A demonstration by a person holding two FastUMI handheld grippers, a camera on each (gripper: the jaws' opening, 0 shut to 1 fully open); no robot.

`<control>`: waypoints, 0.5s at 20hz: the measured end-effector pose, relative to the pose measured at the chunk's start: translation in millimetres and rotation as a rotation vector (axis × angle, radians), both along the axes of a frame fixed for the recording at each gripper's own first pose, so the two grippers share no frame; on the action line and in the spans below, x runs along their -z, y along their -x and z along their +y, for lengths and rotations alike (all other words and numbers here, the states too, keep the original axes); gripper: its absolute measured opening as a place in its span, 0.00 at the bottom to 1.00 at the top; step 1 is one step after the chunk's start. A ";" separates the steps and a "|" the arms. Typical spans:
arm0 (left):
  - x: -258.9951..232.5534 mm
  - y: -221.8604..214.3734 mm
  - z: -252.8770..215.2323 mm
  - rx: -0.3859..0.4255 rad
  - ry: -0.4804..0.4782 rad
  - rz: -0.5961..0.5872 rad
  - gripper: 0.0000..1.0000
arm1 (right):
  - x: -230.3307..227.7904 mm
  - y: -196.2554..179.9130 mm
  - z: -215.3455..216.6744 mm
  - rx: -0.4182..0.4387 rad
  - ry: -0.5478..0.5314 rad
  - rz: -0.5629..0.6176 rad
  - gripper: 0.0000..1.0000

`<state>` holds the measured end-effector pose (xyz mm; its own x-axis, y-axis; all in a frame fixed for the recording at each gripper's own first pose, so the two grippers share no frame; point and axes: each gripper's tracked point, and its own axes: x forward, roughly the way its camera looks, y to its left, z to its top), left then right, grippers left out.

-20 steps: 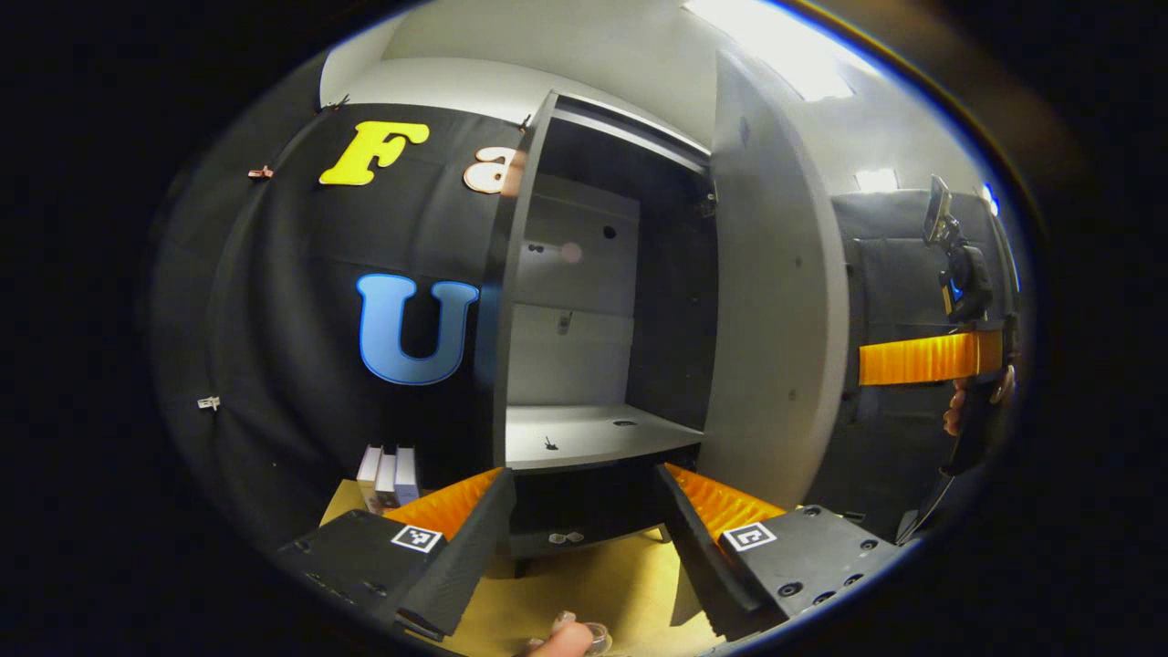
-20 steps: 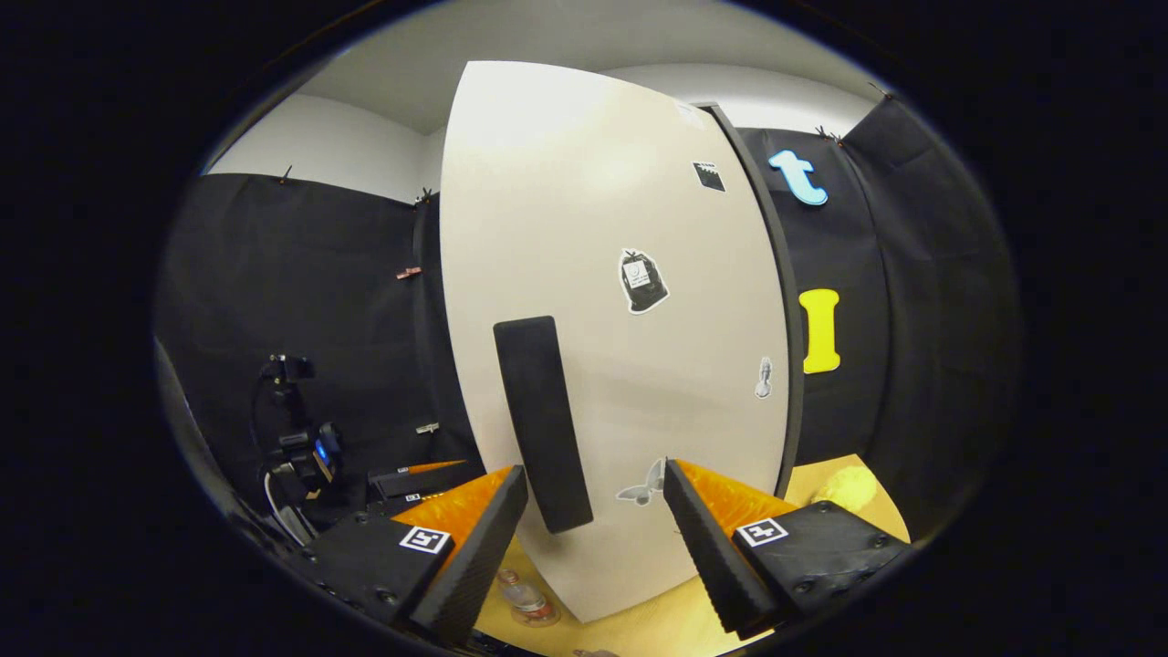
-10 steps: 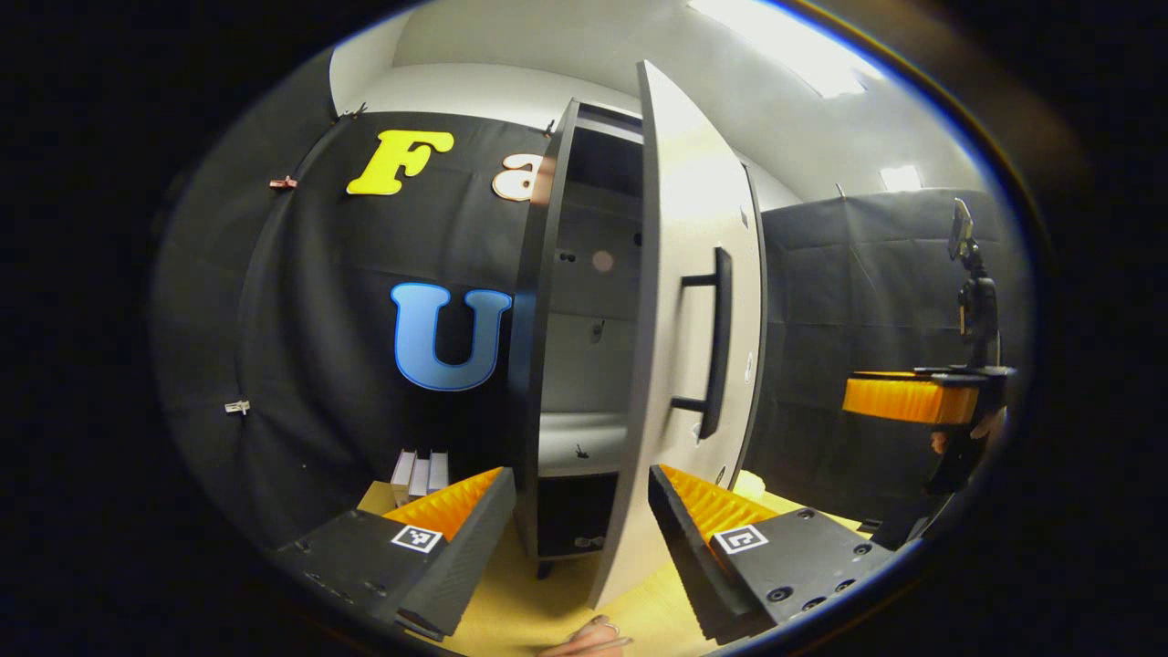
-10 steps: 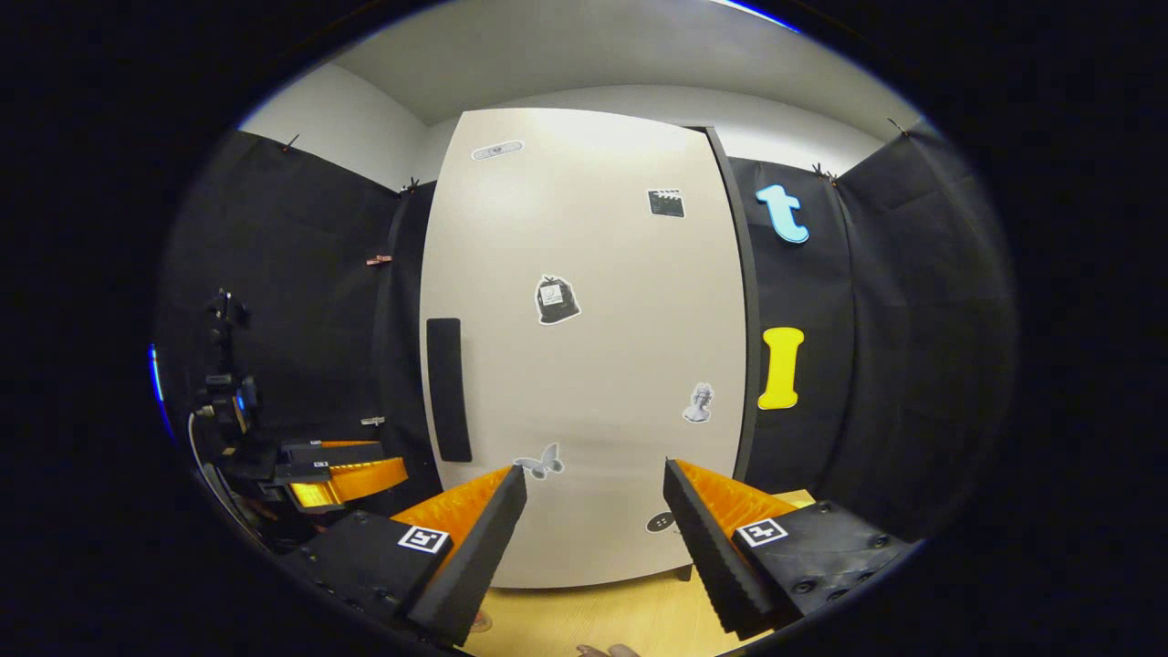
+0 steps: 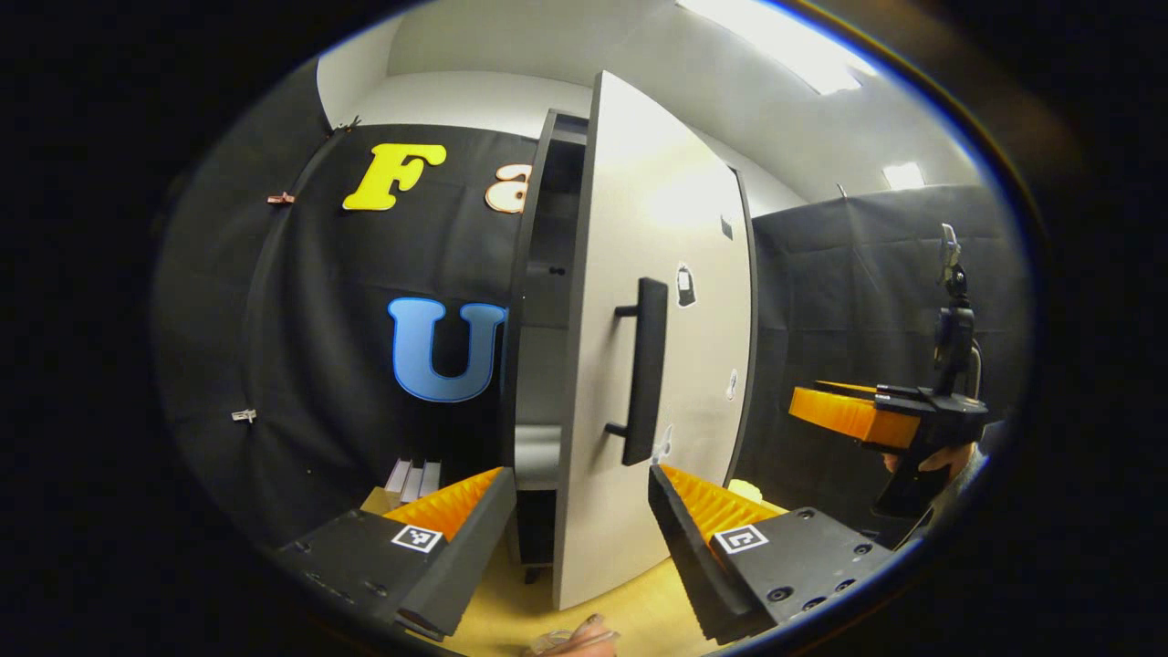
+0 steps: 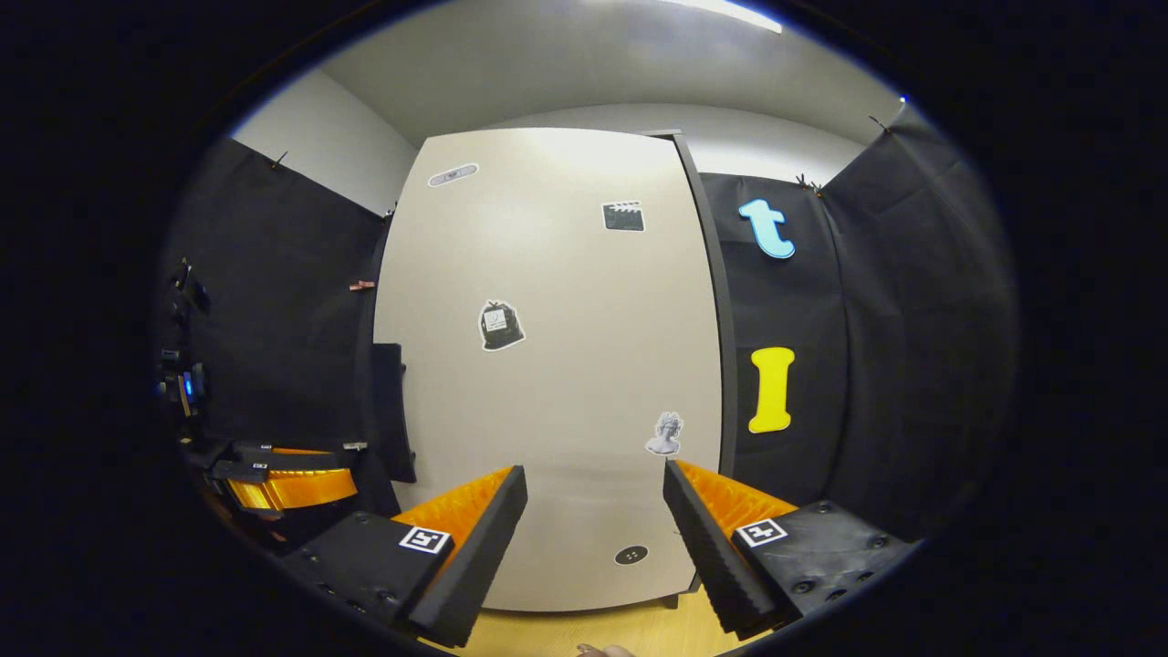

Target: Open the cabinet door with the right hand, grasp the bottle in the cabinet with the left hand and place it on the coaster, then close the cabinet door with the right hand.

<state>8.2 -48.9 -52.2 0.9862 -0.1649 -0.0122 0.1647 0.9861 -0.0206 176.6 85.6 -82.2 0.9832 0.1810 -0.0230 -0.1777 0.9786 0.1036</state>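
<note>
The tall white sticker-dotted cabinet door (image 5: 657, 365) stands slightly ajar, its black bar handle (image 5: 644, 370) untouched. Both the left gripper (image 5: 580, 511) and right gripper (image 6: 593, 511) hover released before it, grasping nothing.

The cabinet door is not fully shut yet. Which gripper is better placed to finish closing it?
The right gripper: it is open and faces the door front squarely. The left gripper looks at the door's free edge and handle from the side.
</note>
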 end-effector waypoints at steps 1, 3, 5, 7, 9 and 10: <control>-5.8 3.0 -1.5 -0.009 -0.005 -0.016 0.93 | -1.5 0.5 -5.1 0.004 0.005 -0.008 0.98; -8.6 4.4 -9.5 -0.008 -0.024 -0.030 0.88 | -0.1 2.5 -14.4 0.017 0.028 -0.013 0.97; -11.6 -1.0 -16.7 -0.006 -0.043 -0.032 0.93 | 2.5 6.7 -19.3 0.020 0.034 -0.003 0.98; -13.8 -5.3 -26.0 0.008 -0.031 -0.036 0.92 | 2.1 10.7 -25.2 0.023 0.042 -0.002 0.98; -12.1 -8.7 -34.7 0.024 -0.010 -0.031 0.93 | 1.8 15.1 -33.6 0.043 0.066 -0.004 0.98; -11.7 -9.6 -37.2 0.029 -0.005 -0.031 0.92 | 2.1 17.9 -37.3 0.053 0.077 -0.002 0.98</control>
<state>17.8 -86.1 -40.5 0.9810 -0.1930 0.0171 0.1932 0.9811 -0.0103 158.7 48.4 -84.3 0.9914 0.1269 -0.0326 -0.1260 0.9917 0.0270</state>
